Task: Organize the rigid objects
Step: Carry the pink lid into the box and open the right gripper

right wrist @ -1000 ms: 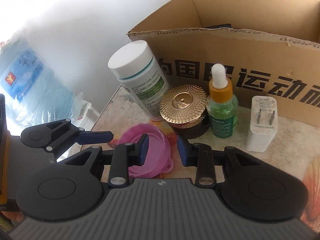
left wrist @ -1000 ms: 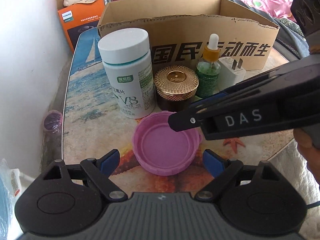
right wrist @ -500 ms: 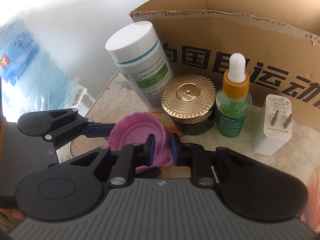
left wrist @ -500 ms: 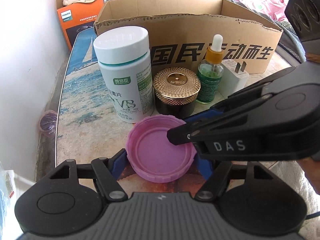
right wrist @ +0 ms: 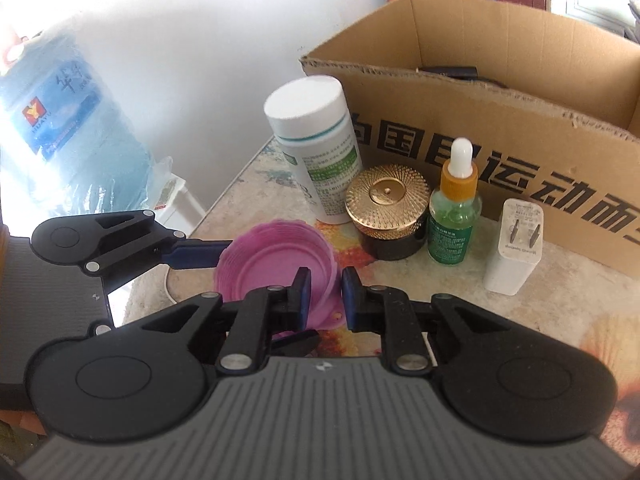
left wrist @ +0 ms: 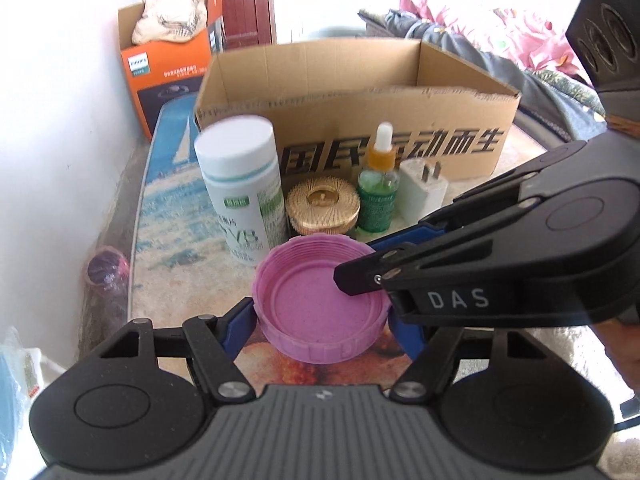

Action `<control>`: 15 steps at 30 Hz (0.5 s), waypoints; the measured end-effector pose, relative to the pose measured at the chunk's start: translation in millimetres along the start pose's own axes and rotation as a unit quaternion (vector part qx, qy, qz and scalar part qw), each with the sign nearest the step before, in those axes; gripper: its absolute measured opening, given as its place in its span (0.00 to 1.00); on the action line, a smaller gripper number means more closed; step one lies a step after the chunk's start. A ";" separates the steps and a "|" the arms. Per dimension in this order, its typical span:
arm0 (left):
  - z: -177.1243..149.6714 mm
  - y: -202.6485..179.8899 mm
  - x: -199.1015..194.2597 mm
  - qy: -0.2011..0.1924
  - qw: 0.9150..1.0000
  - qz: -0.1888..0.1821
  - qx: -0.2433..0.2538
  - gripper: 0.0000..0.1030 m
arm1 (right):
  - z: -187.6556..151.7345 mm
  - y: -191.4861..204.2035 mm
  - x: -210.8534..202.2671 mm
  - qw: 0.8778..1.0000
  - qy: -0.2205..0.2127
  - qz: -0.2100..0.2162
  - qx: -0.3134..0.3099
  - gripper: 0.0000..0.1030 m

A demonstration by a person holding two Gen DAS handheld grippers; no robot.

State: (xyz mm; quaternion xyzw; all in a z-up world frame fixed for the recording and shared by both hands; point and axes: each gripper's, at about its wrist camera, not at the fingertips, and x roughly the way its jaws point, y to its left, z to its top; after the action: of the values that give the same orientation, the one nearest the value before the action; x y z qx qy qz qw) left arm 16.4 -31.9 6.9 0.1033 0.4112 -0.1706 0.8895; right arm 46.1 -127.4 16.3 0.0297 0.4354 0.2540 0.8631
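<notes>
A pink plastic lid (left wrist: 320, 300) lies open side up, held off the table between both grippers. My left gripper (left wrist: 324, 324) is shut on it, blue pads on its left and right sides. My right gripper (right wrist: 325, 294) comes in from the right, with the lid's near rim (right wrist: 280, 264) between its jaws, which stand a small gap apart. Behind stand a white pill bottle (left wrist: 240, 188), a gold-lidded jar (left wrist: 323, 208), a green dropper bottle (left wrist: 378, 184) and a white plug adapter (left wrist: 422, 192).
An open cardboard box (left wrist: 360, 92) stands behind the row, with a dark item inside (right wrist: 448, 72). An orange Philips box (left wrist: 168, 68) sits at the back left. A white wall runs along the left. A blue water jug (right wrist: 68, 128) stands off the table's left.
The left gripper moved forward and closed on the pink lid. The lid has risen off the table. The right gripper's jaws narrowed around the lid's rim, then widened slightly.
</notes>
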 end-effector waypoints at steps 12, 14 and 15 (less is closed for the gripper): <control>85.5 -7.4 -46.3 -0.115 0.992 0.018 0.053 0.71 | 79.6 -13.1 -81.6 0.993 -0.104 -0.021 -0.045 0.16; 106.0 -6.0 -38.7 -0.112 0.992 0.008 0.054 0.71 | 98.2 -28.4 -84.0 0.994 -0.099 -0.023 -0.039 0.16; 118.3 -4.9 -32.3 -0.107 0.993 0.000 0.056 0.71 | 106.7 -36.0 -83.4 0.995 -0.095 -0.024 -0.036 0.16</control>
State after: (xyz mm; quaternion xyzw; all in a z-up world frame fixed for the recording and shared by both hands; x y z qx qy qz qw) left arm 77.4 -67.6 107.2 0.1342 0.3035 -0.2029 0.9213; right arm 101.7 -179.2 134.0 0.0125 0.3427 0.2445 0.9070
